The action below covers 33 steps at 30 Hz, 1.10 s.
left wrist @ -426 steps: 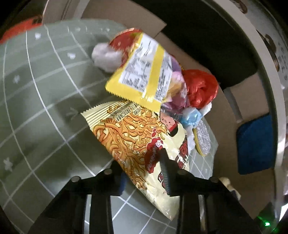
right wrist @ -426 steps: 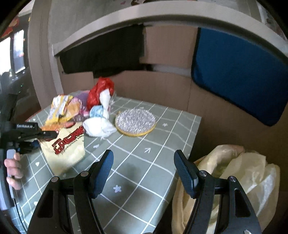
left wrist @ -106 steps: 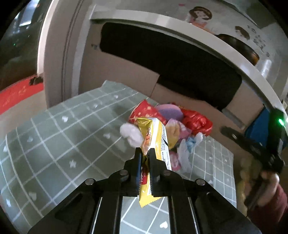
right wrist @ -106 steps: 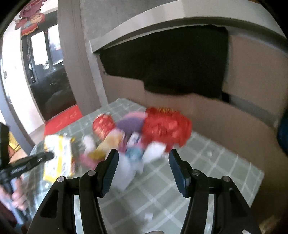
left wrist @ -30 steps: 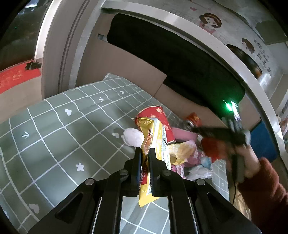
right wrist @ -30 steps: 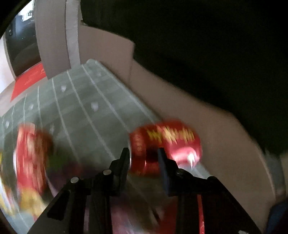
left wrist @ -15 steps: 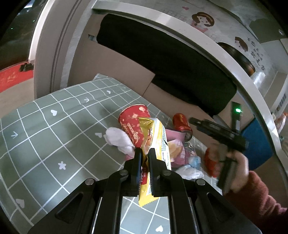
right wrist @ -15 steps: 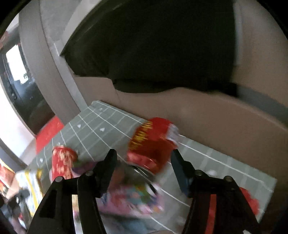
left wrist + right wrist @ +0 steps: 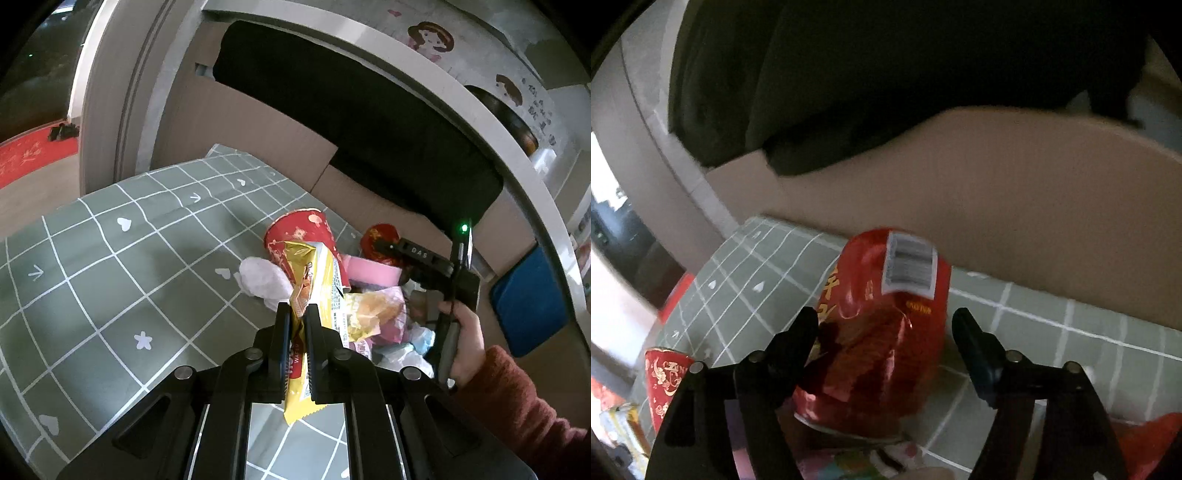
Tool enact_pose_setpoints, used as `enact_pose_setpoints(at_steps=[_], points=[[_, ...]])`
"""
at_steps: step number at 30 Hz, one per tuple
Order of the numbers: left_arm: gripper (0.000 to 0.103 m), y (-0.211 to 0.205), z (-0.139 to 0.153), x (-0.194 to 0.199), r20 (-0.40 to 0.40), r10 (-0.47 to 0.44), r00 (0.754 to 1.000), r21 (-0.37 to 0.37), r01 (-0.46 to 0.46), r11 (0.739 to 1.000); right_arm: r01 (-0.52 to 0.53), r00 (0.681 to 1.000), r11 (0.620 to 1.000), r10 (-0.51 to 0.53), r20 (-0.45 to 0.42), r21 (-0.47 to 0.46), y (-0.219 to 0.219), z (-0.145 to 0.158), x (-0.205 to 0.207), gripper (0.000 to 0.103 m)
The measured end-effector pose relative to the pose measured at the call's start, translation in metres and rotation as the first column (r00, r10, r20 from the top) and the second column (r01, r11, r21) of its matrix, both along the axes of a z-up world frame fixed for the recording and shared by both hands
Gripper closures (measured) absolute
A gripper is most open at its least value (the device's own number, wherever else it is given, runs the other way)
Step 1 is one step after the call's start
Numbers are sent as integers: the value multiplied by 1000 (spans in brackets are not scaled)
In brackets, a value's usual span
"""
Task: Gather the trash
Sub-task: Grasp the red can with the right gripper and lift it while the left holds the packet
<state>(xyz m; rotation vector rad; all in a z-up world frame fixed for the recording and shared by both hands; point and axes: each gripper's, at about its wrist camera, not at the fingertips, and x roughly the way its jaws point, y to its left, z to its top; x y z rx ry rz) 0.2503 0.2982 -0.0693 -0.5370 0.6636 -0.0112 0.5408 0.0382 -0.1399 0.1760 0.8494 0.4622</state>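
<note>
A: Left tool (image 9: 296, 314): state?
B: Jaws clamped tight on a yellow snack wrapper (image 9: 318, 280), held upright above the green checked table (image 9: 110, 258).

A: Right tool (image 9: 884, 326)?
B: Jaws opening wide; a crushed red can (image 9: 886, 325) lies between them, at the table's far edge. Whether the left finger (image 9: 798, 332) touches it cannot be told; the right one stands clear.

A: Remaining trash?
B: A red paper cup (image 9: 299, 232), a white tissue (image 9: 262, 277) and a pink sponge (image 9: 373, 271) are heaped just beyond the wrapper.
</note>
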Motion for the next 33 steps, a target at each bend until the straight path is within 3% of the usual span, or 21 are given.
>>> enact_pose_setpoints(at_steps=[1,2,6,11,17,21,26,33], points=[[95,-1,0,0,-2,-1,1000,2,1,1000,-27,1000,1000,27,4,16,1,0,-3,43],[95,-2,0,1,-5,-2,1000,4,2,1000,-41,999,999,41,8,12,3,2,-7,45],[95,-6,2,0,-7,-7,1000,10,7,1000,-143,989,987,145,13,-73,20,5,-35,47],[95,-18,11,-11,5,-19,1000,28,19,999,-213,977,974,212,-24,-75,13,10,-84,51],[95,-42,26,-22,27,-31,999,78,29,997,-179,981,982,182,66,-60,-11,39,-140,52],[95,-60,46,-28,73,-33,997,133,23,991,-145,974,988,150,167,-44,-29,74,-169,54],[95,-87,77,-37,148,-45,988,212,13,977,-138,963,990,142,227,-36,-45,101,-193,57],[95,-101,73,-46,114,-40,993,212,15,977,-157,967,985,169,189,-75,-65,71,-221,66]])
